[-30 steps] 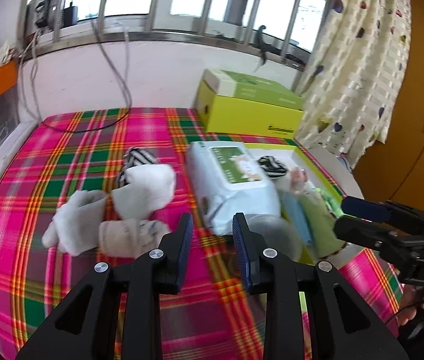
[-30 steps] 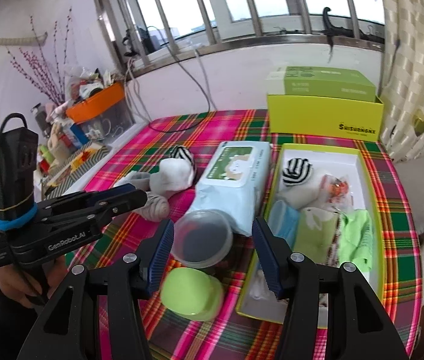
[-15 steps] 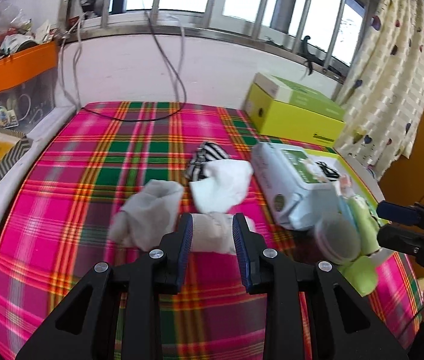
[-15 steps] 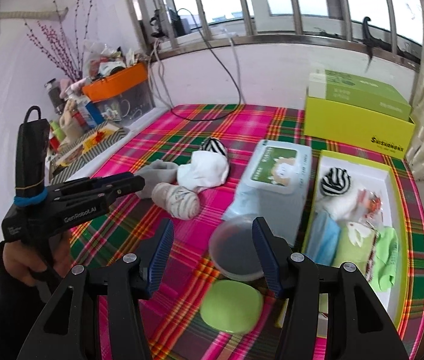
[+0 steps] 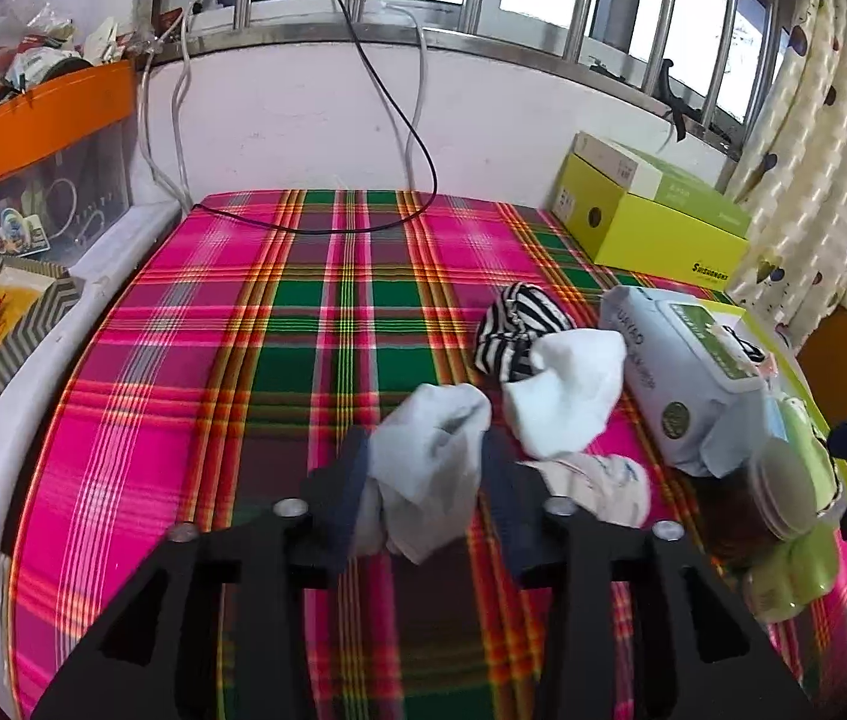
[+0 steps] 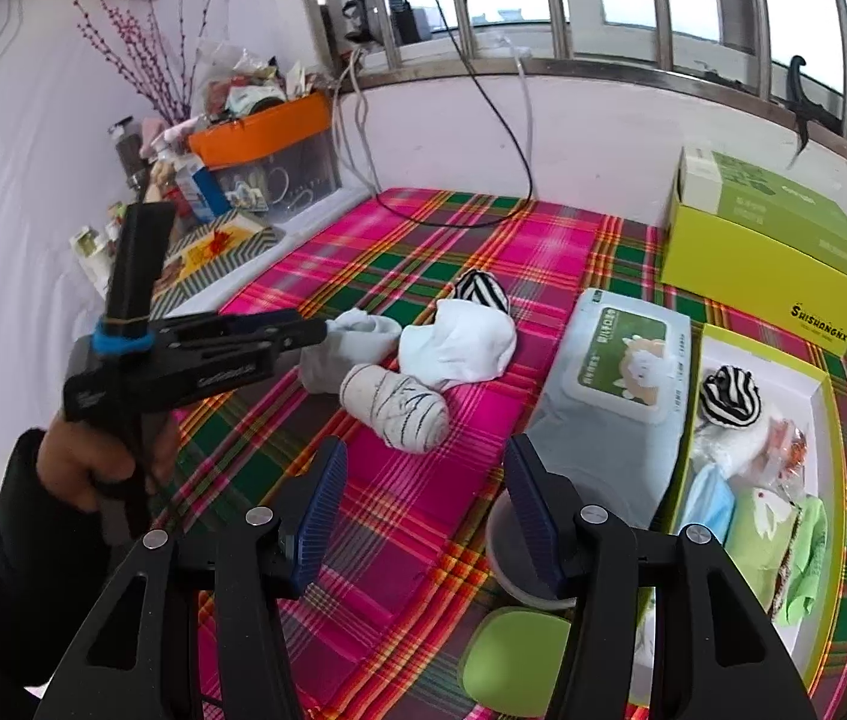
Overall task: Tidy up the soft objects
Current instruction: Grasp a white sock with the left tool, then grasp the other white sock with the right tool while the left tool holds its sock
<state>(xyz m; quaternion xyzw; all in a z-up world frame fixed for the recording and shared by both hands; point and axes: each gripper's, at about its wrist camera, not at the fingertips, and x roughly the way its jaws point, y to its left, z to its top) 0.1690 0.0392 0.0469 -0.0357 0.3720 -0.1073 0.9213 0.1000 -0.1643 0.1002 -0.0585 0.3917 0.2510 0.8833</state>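
A pale grey sock (image 5: pixel 429 468) lies on the plaid cloth between the jaws of my left gripper (image 5: pixel 423 443), which are opening; the pads stand on either side of it without squeezing. From the right wrist view the left gripper (image 6: pixel 320 330) reaches that same sock (image 6: pixel 357 333). Beside it lie a white sock (image 5: pixel 567 384), a black-and-white striped sock (image 5: pixel 513 324) and a rolled cream sock (image 6: pixel 399 402). My right gripper (image 6: pixel 423 498) hovers open over bare cloth with nothing in it. A yellow-rimmed tray (image 6: pixel 783 360) at the right holds several soft items.
A wet-wipes pack (image 6: pixel 621 372) lies between the socks and the tray. A clear tub (image 6: pixel 507 540) and a green lid (image 6: pixel 513 654) sit near my right fingers. A yellow-green box (image 5: pixel 651 222) stands at the back right; an orange-lidded bin (image 5: pixel 39 120) and a black cable (image 5: pixel 315 228) are at the back left.
My left gripper has swung left from the wipes pack to the pale grey sock and its jaws have widened around it. The right gripper has drifted left too, still open.
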